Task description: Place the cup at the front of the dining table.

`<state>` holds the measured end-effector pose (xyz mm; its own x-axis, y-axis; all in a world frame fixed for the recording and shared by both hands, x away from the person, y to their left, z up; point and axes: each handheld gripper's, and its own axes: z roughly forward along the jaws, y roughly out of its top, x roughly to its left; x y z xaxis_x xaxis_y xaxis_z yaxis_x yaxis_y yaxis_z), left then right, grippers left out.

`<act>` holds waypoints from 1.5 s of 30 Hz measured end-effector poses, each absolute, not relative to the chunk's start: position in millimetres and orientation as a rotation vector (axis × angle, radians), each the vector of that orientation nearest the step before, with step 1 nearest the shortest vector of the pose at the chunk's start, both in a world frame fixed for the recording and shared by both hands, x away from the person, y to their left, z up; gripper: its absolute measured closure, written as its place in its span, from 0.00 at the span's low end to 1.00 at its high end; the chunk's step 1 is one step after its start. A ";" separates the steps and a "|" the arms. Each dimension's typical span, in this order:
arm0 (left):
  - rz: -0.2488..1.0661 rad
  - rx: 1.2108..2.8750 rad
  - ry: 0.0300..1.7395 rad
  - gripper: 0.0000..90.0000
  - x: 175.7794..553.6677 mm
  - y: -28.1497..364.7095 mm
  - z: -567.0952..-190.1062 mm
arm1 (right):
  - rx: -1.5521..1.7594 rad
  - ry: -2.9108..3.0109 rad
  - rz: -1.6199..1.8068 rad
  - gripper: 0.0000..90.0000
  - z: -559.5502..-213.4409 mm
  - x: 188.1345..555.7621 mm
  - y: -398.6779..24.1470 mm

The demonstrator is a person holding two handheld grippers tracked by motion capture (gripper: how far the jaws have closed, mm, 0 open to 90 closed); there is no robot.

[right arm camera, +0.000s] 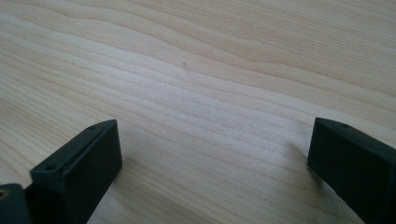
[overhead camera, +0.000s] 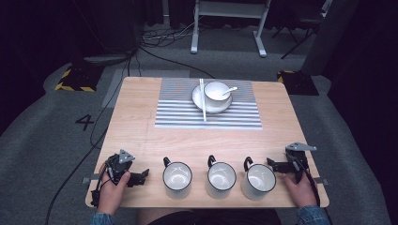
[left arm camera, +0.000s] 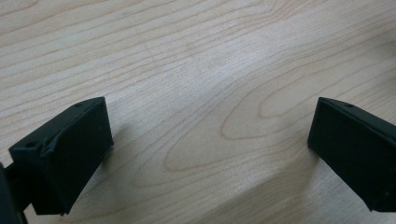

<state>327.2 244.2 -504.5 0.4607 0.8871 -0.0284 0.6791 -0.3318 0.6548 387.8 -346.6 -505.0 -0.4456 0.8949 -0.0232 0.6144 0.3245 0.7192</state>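
Note:
Three white mugs with dark rims and handles stand in a row near the table's front edge: left mug (overhead camera: 177,179), middle mug (overhead camera: 220,178), right mug (overhead camera: 258,181). My left gripper (overhead camera: 141,176) rests on the table left of the left mug, pointing toward it, jaws wide open over bare wood (left arm camera: 210,126). My right gripper (overhead camera: 274,164) lies just right of the right mug, close to its rim, jaws open with only wood between them (right arm camera: 210,154). Farther back a white bowl (overhead camera: 216,92) with a spoon (overhead camera: 229,91) sits on a saucer (overhead camera: 211,104), with chopsticks (overhead camera: 202,99) laid across it.
A grey striped placemat (overhead camera: 178,115) covers the far middle of the wooden table (overhead camera: 131,122). Cables trail from both grippers over the table's front edge. White desk legs (overhead camera: 195,28) and floor cables lie beyond the table.

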 end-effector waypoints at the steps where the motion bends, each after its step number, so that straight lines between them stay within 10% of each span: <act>1: 0.450 2.115 1.298 0.00 327.2 244.4 -504.4 | 1.333 2.177 0.905 0.03 -505.0 387.8 -346.6; 19: 0.424 2.079 1.296 0.01 326.6 247.0 -504.5 | 1.327 2.177 0.905 0.03 -505.0 387.7 -346.9; 22: 0.405 1.991 1.282 0.27 324.6 255.2 -502.5 | 1.327 2.179 0.906 0.03 -505.0 387.6 -346.9; 26: 0.472 1.915 1.256 0.10 319.9 264.4 -499.6 | 1.327 2.179 0.907 0.03 -504.9 387.6 -346.8; 28: 0.503 1.870 1.243 0.21 316.7 266.7 -495.9 | 1.327 2.179 0.907 0.03 -504.9 387.6 -346.9; 45: 0.680 1.606 1.106 0.17 283.7 269.7 -461.7 | 1.327 2.179 0.907 0.03 -504.9 387.6 -346.8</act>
<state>283.7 269.7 -461.7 0.4173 0.9039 -0.0938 0.3238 -0.0514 0.9447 387.6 -346.8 -504.9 -0.4490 0.8932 -0.0252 0.6117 0.3278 0.7199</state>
